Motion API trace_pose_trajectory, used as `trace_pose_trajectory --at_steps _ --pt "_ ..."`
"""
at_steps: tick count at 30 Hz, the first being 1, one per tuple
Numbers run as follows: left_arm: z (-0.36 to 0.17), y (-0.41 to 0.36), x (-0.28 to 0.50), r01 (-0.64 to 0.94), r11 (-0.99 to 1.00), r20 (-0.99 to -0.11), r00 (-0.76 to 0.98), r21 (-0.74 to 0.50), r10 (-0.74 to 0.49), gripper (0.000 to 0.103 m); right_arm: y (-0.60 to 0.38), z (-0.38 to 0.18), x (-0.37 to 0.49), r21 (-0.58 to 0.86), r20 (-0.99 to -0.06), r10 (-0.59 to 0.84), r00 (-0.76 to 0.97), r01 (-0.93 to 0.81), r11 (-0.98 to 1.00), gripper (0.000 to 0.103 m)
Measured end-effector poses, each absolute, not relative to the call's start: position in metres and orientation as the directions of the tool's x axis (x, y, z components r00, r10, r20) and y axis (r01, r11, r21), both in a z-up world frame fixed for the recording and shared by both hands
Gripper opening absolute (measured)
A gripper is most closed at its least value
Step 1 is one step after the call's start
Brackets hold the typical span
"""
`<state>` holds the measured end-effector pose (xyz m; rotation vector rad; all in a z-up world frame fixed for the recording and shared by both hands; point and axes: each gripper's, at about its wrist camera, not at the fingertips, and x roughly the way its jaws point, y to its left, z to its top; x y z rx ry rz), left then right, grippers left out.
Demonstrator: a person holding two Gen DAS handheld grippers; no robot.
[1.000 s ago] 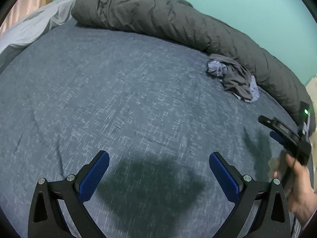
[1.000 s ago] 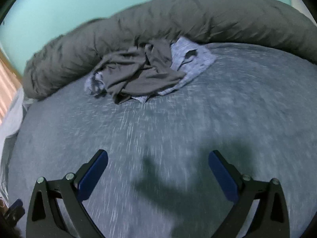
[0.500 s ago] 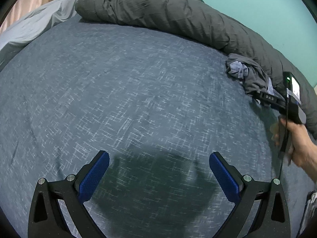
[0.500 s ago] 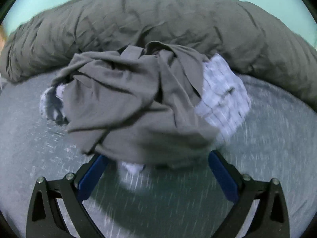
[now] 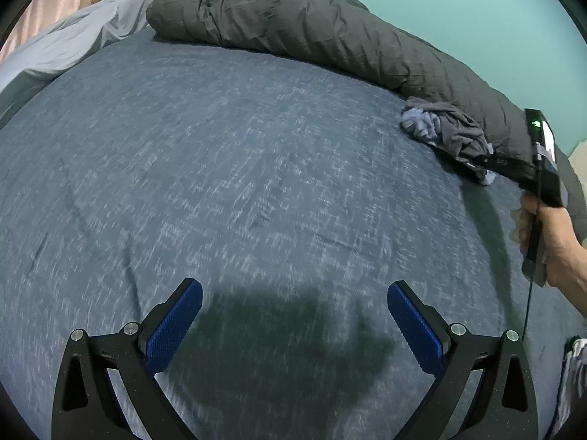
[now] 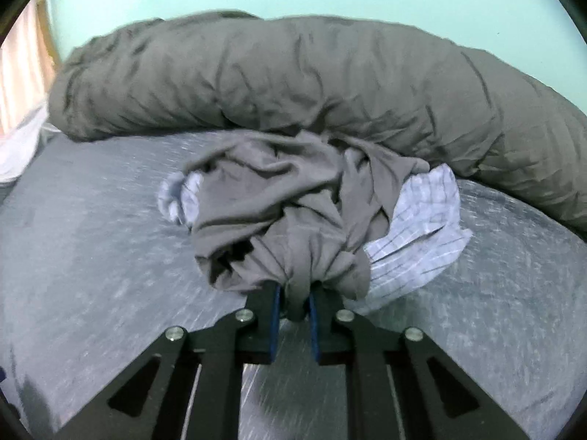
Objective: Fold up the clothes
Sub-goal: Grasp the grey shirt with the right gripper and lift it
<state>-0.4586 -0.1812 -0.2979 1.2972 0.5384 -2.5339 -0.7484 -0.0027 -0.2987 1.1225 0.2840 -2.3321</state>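
Our bed point(image 5: 227, 168) stretches wide under both grippers, a rolled grey duvet point(image 6: 293, 80) along its far edge. Just in front of the duvet sits the crumpled grey garment point(image 6: 264, 201), tangled over a pale checked shirt point(image 6: 422, 227). Our right gripper point(image 6: 293, 302) has its jaws closed on a bunched fold at the garment's near edge. Pulling from here could drag the shirt along, since the two are intertwined. Our left gripper point(image 5: 293, 326) hovers at the near left, jaws spread wide, holding nothing.
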Motion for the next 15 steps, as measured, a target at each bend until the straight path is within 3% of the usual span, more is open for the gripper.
trace_pose_trajectory --at_steps 7,15 --pt "-0.28 -0.165 -0.423 0.358 -0.906 -0.802 -0.596 -0.226 -0.035 0.103 0.018 -0.282 -0.661 0.12 -0.766 -0.457 -0.453 0.597 -0.793 0.011" --pt "-0.279 -0.149 -0.377 0.331 -0.915 -0.786 -0.618 -0.23 -0.026 0.103 0.065 -0.311 -0.559 0.186 -0.795 -0.479 -0.373 0.601 -0.777 0.012"
